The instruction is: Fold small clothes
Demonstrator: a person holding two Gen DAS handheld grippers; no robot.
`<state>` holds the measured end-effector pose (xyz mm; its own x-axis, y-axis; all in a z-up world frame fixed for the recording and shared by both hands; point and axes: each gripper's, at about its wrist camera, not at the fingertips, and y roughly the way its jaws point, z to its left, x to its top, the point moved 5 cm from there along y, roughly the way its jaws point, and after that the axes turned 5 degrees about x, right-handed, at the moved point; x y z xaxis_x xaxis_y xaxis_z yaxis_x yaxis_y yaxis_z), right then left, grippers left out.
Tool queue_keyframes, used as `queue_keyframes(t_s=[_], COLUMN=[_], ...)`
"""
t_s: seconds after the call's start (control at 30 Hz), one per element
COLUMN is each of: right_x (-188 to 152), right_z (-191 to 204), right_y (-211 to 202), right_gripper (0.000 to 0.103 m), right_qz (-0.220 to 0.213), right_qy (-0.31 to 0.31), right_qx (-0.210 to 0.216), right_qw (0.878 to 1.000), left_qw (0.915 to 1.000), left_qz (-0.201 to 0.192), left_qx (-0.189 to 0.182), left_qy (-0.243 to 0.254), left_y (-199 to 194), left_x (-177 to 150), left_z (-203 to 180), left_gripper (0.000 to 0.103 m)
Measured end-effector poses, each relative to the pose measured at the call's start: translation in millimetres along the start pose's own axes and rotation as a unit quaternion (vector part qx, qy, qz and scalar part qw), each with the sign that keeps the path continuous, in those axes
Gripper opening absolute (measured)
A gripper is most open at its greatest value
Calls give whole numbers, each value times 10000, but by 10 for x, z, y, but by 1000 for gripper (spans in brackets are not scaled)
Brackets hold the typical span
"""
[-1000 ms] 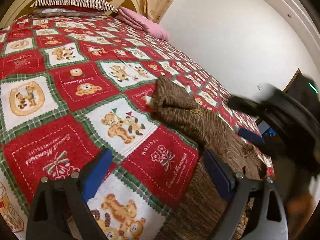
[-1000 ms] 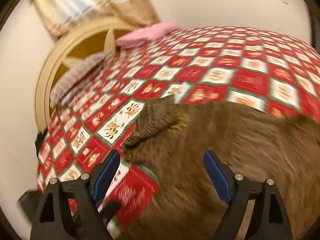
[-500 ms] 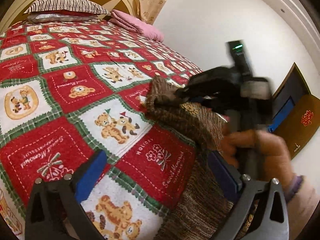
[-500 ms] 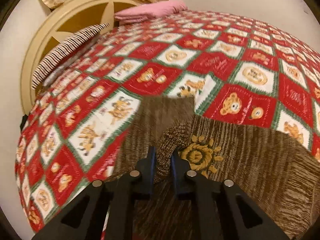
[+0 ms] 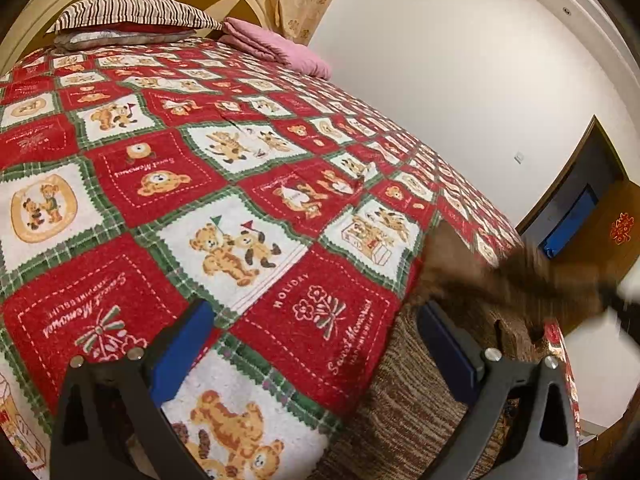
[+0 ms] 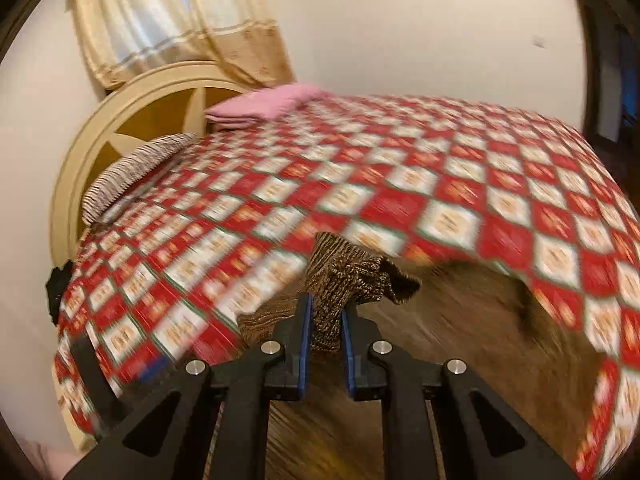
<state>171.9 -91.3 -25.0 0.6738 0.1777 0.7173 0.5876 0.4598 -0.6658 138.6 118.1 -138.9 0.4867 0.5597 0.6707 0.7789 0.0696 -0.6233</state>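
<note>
1 brown knitted garment (image 6: 352, 280) at 6 o'clock on bed (image 5: 280, 184) | right tongs (image 6: 325, 316) clamped on it | left tongs (image 5: 316, 336) wide apart, empty | 2 pillows (image 5: 132, 10)

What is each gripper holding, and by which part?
Right tongs pinch the brown knit garment by a bunched fold at its edge. Left tongs are open and hold nothing.

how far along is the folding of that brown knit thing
Early. Done: the right gripper has clamped a bunched corner of the brown knit. In hand: that corner is raised off the bedspread, and the blur suggests it is being carried over the rest of the garment. Left: the left gripper is open and holds nothing, no finished fold shows, and the knit lies spread at the bed's edge.
</note>
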Motion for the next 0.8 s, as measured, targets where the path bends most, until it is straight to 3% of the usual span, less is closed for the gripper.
queue_keyframes(t_s=[0.1, 0.17, 0.27, 0.33, 0.43, 0.5, 0.63, 0.73, 0.8], right_x=[-448, -784, -1004, -1026, -852, -714, -600, -684, -647], right_z=[-396, -677, -889, -965, -1052, -1128, -1122, -1015, -910], right_y=[-6, 5, -174, -332, -543, -484, 53, 485, 507], right_gripper=[17, 27, 44, 60, 62, 62, 52, 24, 13], right_qz=[203, 483, 276, 80, -386, -407, 184, 797, 679], right_qy=[413, 729, 1252, 1439, 1662, 1908, 1772, 1447, 1028], right_qx=[-426, -949, -1119, -1192, -1006, -799, -720, -976, -1237], right_qw=[9980, 9916, 9854, 9824, 9802, 9775, 9814, 9814, 9847], left_qw=[10000, 9999, 9999, 9998, 9997, 9997, 9996, 9996, 9997], left_qz=[23, 38, 54, 63, 66, 70, 74, 79, 75], left_qx=[55, 89, 127, 165, 183, 193, 213, 215, 208], left_qy=[30, 54, 83, 104, 119, 126, 141, 145, 140], left_y=[11, 17, 25, 28, 30, 33, 33, 36, 37], left_x=[-4, -3, -3, -7, -10, -11, -14, -15, -16], left_z=[-13, -20, -26, -31, -36, -42, -42, -46, -49], left_gripper=[103, 103, 103, 103, 103, 103, 103, 103, 103])
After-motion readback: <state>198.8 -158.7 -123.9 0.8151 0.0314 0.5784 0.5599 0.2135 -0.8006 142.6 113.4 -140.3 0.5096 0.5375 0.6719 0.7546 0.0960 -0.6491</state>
